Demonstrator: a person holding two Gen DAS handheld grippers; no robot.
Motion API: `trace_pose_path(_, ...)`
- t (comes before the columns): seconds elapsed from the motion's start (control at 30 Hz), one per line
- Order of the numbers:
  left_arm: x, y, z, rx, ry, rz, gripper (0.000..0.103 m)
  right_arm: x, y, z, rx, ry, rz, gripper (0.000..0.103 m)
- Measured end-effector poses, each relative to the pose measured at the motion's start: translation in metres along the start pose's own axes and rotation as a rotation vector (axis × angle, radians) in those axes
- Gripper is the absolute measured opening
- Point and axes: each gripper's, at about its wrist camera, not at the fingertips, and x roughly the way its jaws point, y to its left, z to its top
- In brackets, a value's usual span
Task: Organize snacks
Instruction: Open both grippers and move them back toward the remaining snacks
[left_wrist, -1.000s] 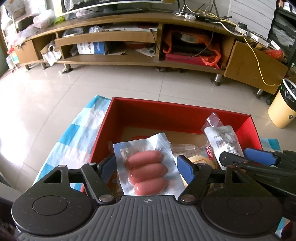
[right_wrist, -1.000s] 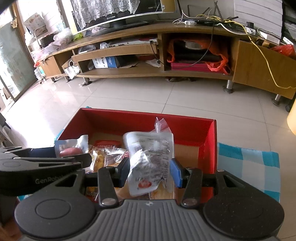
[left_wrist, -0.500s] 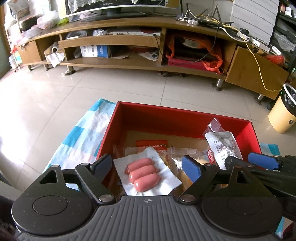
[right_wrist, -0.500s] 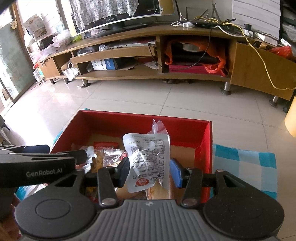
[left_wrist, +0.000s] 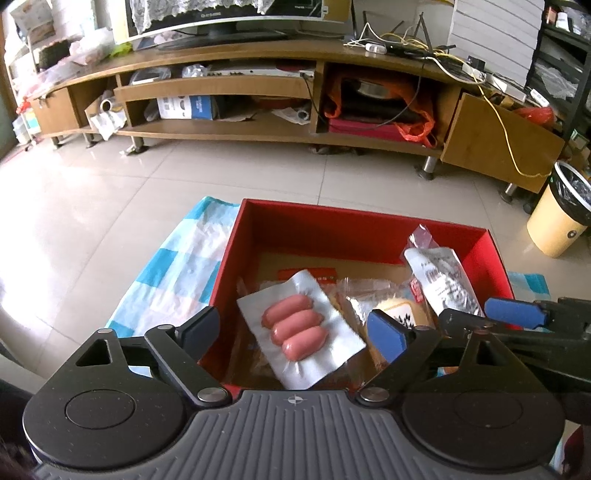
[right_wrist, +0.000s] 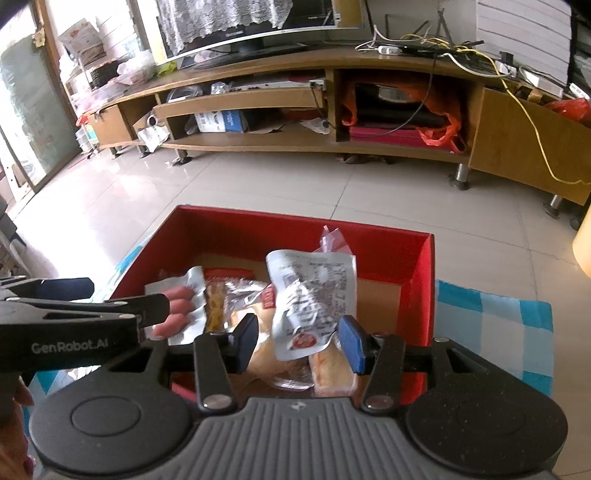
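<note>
Snacks gather in a red box (left_wrist: 354, 229) on a counter spread with a blue-checked cloth (left_wrist: 177, 273). The left gripper (left_wrist: 291, 332) has just been opening its jaws; they now stand wide with nothing between the pads, and the sausage pack (left_wrist: 299, 328) lies below them on other wrapped snacks (left_wrist: 354, 291) in the box. The right gripper (right_wrist: 297, 341) holds a crumpled white pouch (right_wrist: 310, 291) upright over the box's right half, jaws narrow and pinching its lower end, above bread rolls (right_wrist: 328, 369). Judged from this, most snacks are boxed and the pouch remains to be set down. Whether more snacks wait outside the frame cannot be told.
</note>
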Motion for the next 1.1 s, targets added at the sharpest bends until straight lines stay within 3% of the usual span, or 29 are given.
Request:
trace_pose_path(0.37,-0.020,0.017,-0.022,0.041,0.009,-0.018,0.094,-0.016,0.019,-0.026,-0.076,0.043,0.024,0.051)
trace_pose_path(0.63,-0.024,0.038,-0.040,0.004,0.060,-0.026,0.096,-0.028,0.032,-0.056,-0.115,0.092,0.036,0.055)
trace_pose_path(0.8,-0.018,0.043,-0.049,-0.003,0.100,-0.019,0.099,-0.024,0.041,-0.078,-0.140,0.151,0.049,0.059)
trace_pose_path(1.0,0.005,0.059,-0.053,-0.088,0.181,-0.026,0.102,-0.007,0.038,-0.091,-0.101,0.228,0.083,0.060)
trace_pose_path(1.1,0.017,0.056,-0.053,-0.067,0.205,-0.018,0.103,0.000,0.037,-0.092,-0.093,0.243,0.078,0.066)
